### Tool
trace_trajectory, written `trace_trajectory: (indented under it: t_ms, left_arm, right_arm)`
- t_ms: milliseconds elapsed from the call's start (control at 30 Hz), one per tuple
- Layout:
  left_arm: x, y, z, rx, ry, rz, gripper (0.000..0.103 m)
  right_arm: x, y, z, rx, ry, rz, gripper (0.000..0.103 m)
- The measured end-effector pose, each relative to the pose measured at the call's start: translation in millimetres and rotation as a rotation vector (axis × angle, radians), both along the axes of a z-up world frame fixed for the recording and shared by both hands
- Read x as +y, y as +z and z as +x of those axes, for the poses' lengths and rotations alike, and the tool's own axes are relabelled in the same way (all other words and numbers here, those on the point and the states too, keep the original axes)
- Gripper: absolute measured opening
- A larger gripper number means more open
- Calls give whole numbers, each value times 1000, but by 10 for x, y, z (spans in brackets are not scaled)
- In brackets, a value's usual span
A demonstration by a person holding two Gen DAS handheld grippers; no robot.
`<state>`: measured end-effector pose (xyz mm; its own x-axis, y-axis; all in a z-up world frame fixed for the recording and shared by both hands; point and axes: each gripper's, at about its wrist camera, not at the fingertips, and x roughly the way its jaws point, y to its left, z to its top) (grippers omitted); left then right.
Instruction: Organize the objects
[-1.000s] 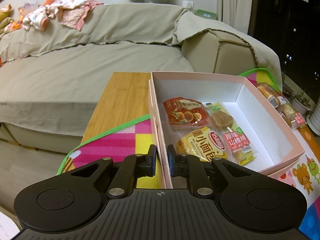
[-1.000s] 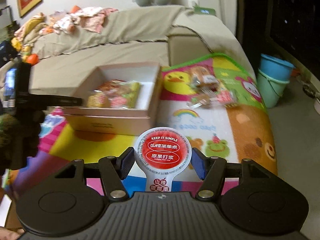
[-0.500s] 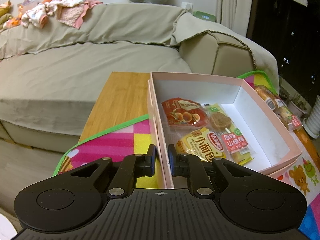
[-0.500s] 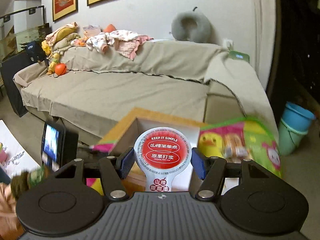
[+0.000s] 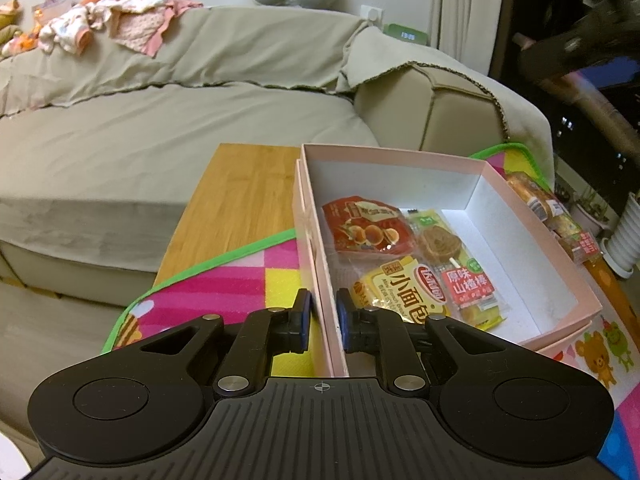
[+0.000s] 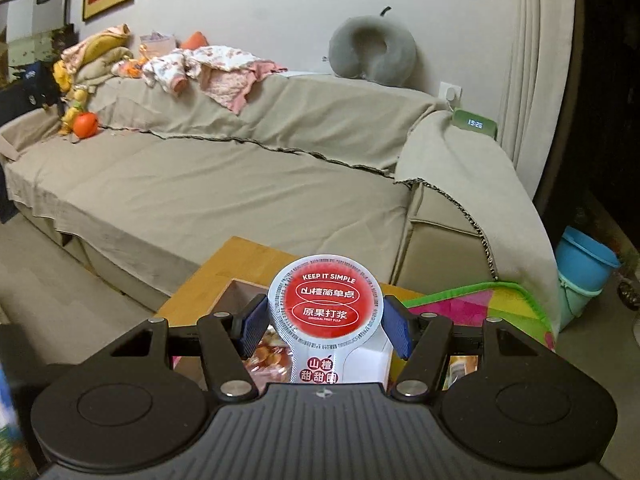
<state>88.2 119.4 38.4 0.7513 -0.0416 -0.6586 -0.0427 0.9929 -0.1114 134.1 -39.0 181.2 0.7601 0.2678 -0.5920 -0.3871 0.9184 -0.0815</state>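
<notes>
Right gripper (image 6: 324, 328) swung over box (image 5: 532, 216) w/ round foil-lidded cup (image 6: 325, 306); cardboard, rectangular.

One pink box (image 5: 472, 168), three snack packets (image 5: 368, 228) inside, one red-lidded cup (image 6: 325, 300), one sofa (image 5: 160, 120).

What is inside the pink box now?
The pink box holds a red snack packet, a yellow bread packet and a hawthorn lollipop packet. Anything beneath them is covered.

Dim warm indoor light, fisheye-bent edges, slight blur.
</notes>
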Motion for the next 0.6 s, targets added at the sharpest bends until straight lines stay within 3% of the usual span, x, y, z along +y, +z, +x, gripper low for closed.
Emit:
trace_trajectory:
  t_ms: [100,333,600]
  left_arm:
    - [10,0,8,2,-1,-3,16]
    - [13,-20,9,6,-5,4,16]
    - [3,-22,7,7,-3,4,16]
  right_arm:
    - [-60,-125,227,54,-31,18,72]
    - [-638,-357,474,126,-136,99,75]
    - [-1533,-642,704,115,-317,102,85]
